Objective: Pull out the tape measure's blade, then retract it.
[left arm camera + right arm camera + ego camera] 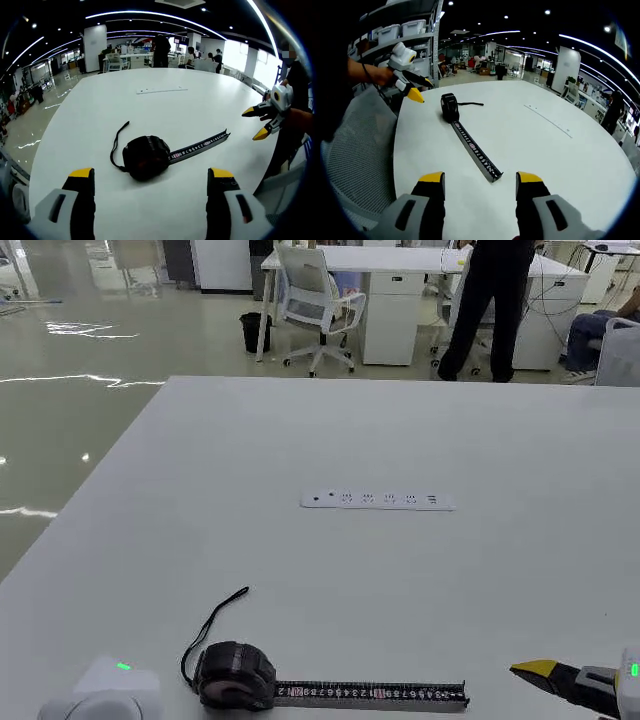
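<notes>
A white surface (400,440) carries a black tape measure (236,675) lying close to its near edge. The blade (370,695) is drawn out flat from the case, running along that edge. A thin black wrist strap (215,620) curls away from the case's other side.

The left gripper (420,89) is held in a hand (380,75) on the case side of the tape measure, near the surface's edge and apart from the case. It points its yellow-tipped jaws toward the case. In the left gripper view the jaws stand wide apart, framing the case without touching it and holding nothing.

The right gripper (255,123) is held in a hand (295,120) past the blade's free end, at the surface's edge. It points back along the blade. Its jaws are spread wide too, clear of the blade tip and empty.

Beyond the tape measure the surface is bare up to a white power strip (377,501), which lies well apart from the tape measure, toward the middle. More bare surface stretches past the strip to the far edge.
</notes>
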`<state>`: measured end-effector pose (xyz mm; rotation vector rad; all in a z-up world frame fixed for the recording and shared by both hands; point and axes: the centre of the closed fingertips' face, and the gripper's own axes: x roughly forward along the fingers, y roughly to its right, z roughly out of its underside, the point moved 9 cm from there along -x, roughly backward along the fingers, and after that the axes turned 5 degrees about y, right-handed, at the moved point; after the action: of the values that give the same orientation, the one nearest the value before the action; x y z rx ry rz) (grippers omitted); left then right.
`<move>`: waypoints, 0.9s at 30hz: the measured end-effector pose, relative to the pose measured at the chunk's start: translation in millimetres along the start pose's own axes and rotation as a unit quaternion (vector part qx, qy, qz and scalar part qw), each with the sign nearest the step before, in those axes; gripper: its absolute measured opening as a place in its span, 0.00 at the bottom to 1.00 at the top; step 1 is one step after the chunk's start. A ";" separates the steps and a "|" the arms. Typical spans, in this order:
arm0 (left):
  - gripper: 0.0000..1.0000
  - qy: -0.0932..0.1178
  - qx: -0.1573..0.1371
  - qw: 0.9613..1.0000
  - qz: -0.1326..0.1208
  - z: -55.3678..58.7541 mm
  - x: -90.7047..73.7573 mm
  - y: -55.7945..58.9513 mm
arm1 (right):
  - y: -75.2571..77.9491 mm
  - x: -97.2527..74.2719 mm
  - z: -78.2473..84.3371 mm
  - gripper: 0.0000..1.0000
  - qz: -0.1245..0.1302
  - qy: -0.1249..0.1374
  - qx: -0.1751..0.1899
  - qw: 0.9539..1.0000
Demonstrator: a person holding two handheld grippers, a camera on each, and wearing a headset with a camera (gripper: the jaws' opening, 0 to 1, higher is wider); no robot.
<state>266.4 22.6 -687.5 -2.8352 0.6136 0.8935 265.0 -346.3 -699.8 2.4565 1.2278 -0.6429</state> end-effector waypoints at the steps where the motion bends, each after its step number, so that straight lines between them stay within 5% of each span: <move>1: 0.90 -0.001 0.001 1.000 0.000 -0.8 1.8 0.0 | 1.6 1.2 0.7 0.57 -0.004 0.001 -0.003 1.000; 18: 0.87 -0.004 -0.015 0.999 -0.030 4.5 25.8 3.2 | 29.6 27.0 12.4 0.43 -0.071 -0.029 -0.064 0.995; 27: 0.84 0.012 -0.035 0.998 -0.047 2.6 34.2 4.1 | 41.6 38.8 17.2 0.39 -0.094 -0.035 -0.086 0.991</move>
<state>288.8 7.6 -709.0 -2.9136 0.4548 0.8840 315.0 -352.6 -731.3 2.1792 1.4336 -0.6382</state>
